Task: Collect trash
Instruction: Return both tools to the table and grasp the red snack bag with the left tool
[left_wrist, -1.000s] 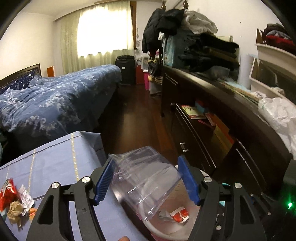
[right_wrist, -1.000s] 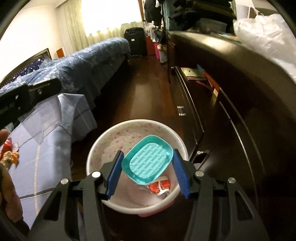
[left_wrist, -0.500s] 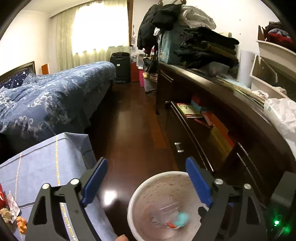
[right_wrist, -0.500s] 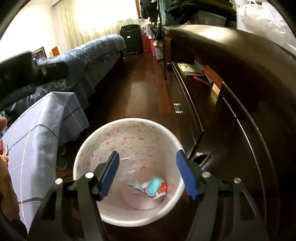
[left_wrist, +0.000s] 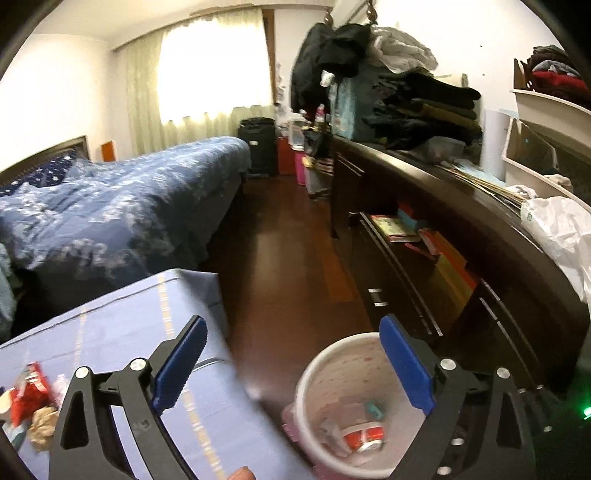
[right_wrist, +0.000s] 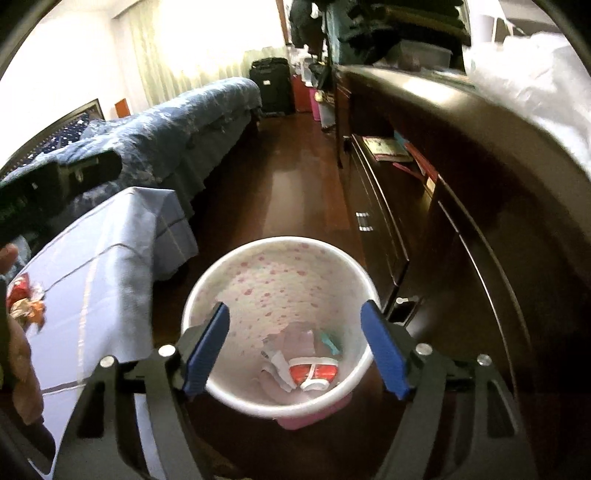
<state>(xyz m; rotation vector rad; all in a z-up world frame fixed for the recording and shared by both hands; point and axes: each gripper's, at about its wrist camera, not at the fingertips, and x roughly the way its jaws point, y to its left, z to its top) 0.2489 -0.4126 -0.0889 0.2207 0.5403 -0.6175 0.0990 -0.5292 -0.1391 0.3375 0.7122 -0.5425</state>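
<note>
A white bin with pink dots (right_wrist: 275, 280) stands on the dark wood floor beside the table; it also shows in the left wrist view (left_wrist: 334, 362). Inside lie a red and white wrapper (right_wrist: 314, 371), a teal piece (right_wrist: 330, 341) and clear plastic. My right gripper (right_wrist: 295, 350) is open and empty right above the bin. My left gripper (left_wrist: 293, 363) is open and empty, above the table edge and the bin's left side. A pile of red and crumpled wrappers (left_wrist: 31, 402) lies on the table at far left, also in the right wrist view (right_wrist: 24, 304).
A table with a blue cloth (left_wrist: 122, 332) is left of the bin. A long dark dresser (left_wrist: 461, 266) runs along the right, with books on a shelf and a white plastic bag (left_wrist: 561, 229) on top. A blue bed (left_wrist: 122, 199) lies beyond the table.
My left gripper let go of the clear plastic container and my right let go of the teal tray; both fell into the bin. Both grippers opened, and the left has swung left toward the table.
</note>
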